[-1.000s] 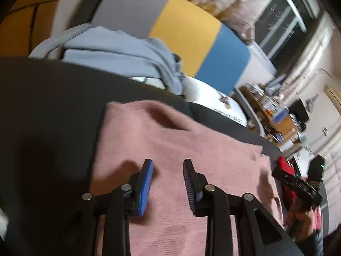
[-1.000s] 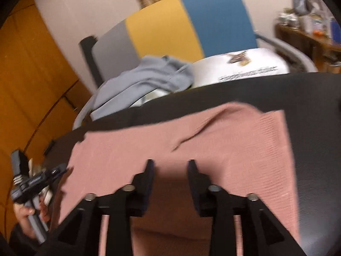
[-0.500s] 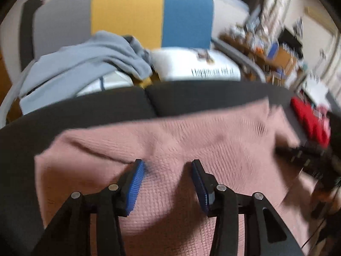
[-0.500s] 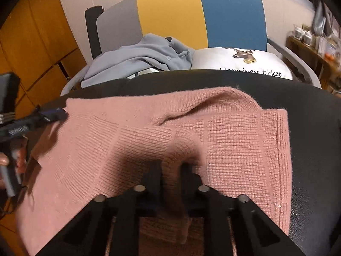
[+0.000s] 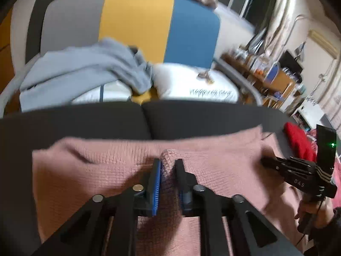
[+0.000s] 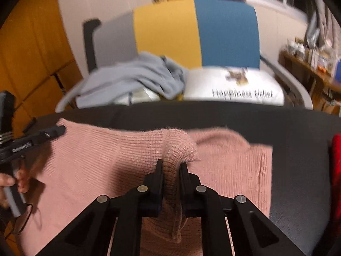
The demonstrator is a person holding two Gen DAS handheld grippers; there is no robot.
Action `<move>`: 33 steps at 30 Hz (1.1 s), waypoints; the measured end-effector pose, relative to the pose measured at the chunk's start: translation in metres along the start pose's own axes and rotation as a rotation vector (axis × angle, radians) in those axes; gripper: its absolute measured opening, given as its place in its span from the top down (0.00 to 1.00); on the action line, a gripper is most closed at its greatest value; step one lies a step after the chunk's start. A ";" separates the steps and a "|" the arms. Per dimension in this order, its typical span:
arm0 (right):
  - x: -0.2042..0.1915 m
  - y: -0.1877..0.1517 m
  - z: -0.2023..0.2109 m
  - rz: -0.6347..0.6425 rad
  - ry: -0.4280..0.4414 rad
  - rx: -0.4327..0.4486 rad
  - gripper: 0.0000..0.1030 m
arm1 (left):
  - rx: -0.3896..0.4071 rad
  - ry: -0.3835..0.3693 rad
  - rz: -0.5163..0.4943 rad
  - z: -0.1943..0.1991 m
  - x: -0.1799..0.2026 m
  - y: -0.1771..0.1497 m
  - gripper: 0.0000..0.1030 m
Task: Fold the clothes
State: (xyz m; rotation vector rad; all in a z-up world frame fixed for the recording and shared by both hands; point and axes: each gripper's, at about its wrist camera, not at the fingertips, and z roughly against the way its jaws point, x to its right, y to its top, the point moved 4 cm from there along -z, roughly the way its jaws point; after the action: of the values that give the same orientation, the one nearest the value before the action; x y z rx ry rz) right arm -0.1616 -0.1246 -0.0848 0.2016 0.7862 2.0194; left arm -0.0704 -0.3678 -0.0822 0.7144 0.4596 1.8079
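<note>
Both tongs have closed since a second ago, each pinching the pink sweater (image 5: 102, 170): left tongs (image 5: 168, 166), right tongs (image 6: 171, 167). Soft, limp knit; it bunches, so edges look like better holds.

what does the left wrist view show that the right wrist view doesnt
Only the left wrist view shows the left tool head-on, blue pads pinching a ridge of the pink knitted sweater, with the right tool entering from the side and a black box with a green light.

Only the right wrist view shows the right tool head-on, clamping its own ridge, the orange wooden wall panels, and a readable "Happiness ticket" print on the white cushion.

Both show the sweater on the dark surface, the grey-blue garment, the grey, yellow and blue chair back and red fabric.
</note>
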 end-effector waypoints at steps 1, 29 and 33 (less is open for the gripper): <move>0.001 0.001 -0.001 -0.003 -0.005 -0.001 0.87 | -0.005 0.003 0.015 -0.001 -0.002 -0.002 0.80; -0.030 -0.041 0.008 0.018 0.053 0.079 0.38 | 0.136 0.252 0.372 0.069 -0.121 -0.103 0.74; -0.024 -0.040 0.009 -0.017 0.095 0.080 0.36 | 0.157 0.173 0.384 0.079 -0.113 -0.088 0.67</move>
State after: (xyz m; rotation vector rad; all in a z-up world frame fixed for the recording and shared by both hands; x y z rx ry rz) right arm -0.1159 -0.1256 -0.0973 0.1447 0.9270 1.9947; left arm 0.0710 -0.4465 -0.1064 0.7973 0.6159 2.2238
